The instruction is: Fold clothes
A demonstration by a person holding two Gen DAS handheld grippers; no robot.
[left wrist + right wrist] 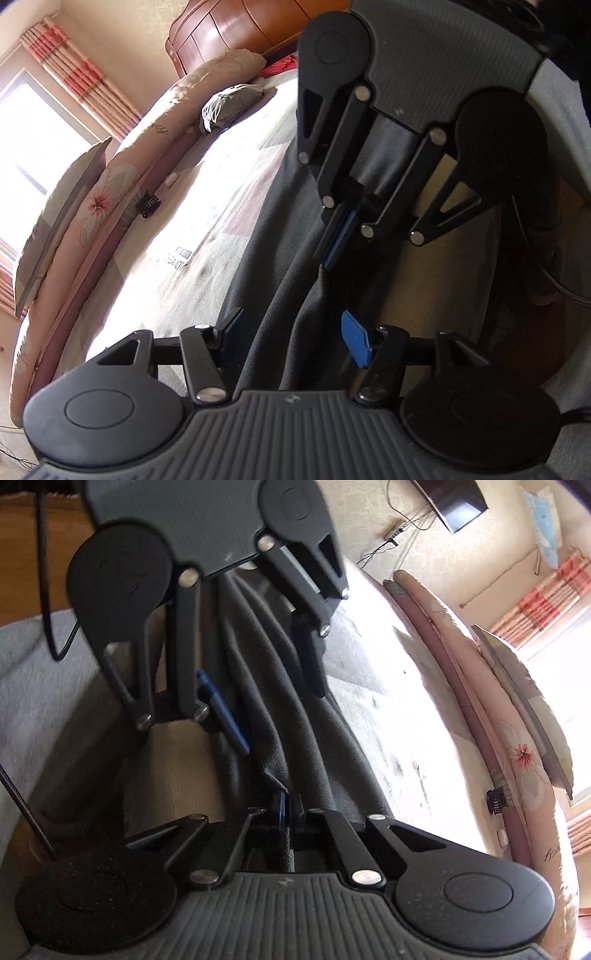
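On the bed (207,236), nearest each camera, a dark garment (280,280) runs in a long bunched band between the two claws. The right claw (286,806) is pinched shut on one end of it; the left claw (291,334) stands spread, fabric lying between its fingers. It looks soft, light and limp, likely to sag, so hems or corners seem best to hold. Beyond lies a folded quilt (122,192).
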